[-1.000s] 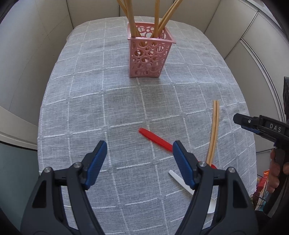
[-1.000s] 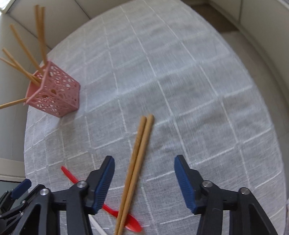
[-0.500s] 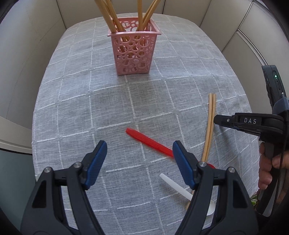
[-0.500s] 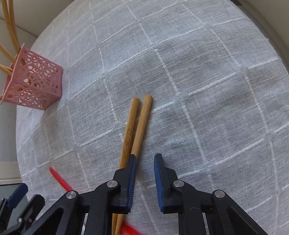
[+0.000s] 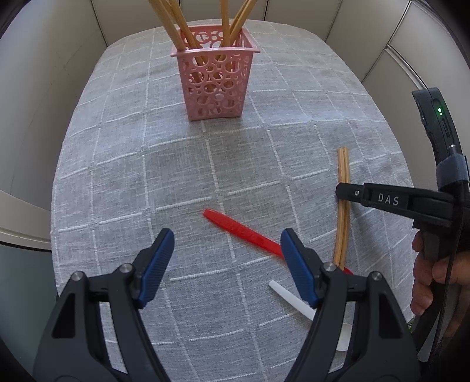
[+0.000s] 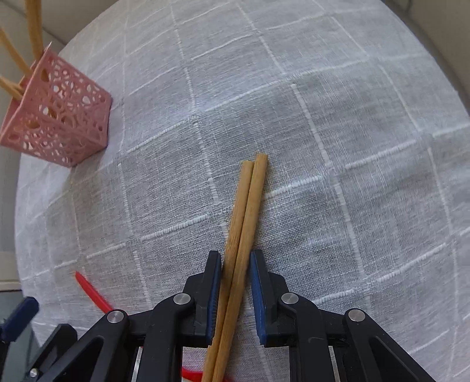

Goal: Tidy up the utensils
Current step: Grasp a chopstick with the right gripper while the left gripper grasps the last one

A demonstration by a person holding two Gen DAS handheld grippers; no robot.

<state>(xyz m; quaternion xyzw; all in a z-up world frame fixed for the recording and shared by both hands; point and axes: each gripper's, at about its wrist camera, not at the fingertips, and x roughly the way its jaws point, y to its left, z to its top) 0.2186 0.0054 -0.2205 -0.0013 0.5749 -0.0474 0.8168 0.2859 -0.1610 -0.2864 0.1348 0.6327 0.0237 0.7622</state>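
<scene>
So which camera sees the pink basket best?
The left wrist view: the pink basket stands whole and sharp, holding chopsticks. The right wrist view shows it tilted at the left edge, partly cut off.

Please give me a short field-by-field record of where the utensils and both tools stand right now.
holder: pink basket, upright, chopsticks standing in it
loose pair: chopsticks flat on the cloth
right tool: jaws nearly closed around the loose pair, a slight gap showing on the right side
left tool: wide open, holding nothing
red spoon: on the cloth, chopsticks lying across it
white spoon: beside it, partly hidden
</scene>
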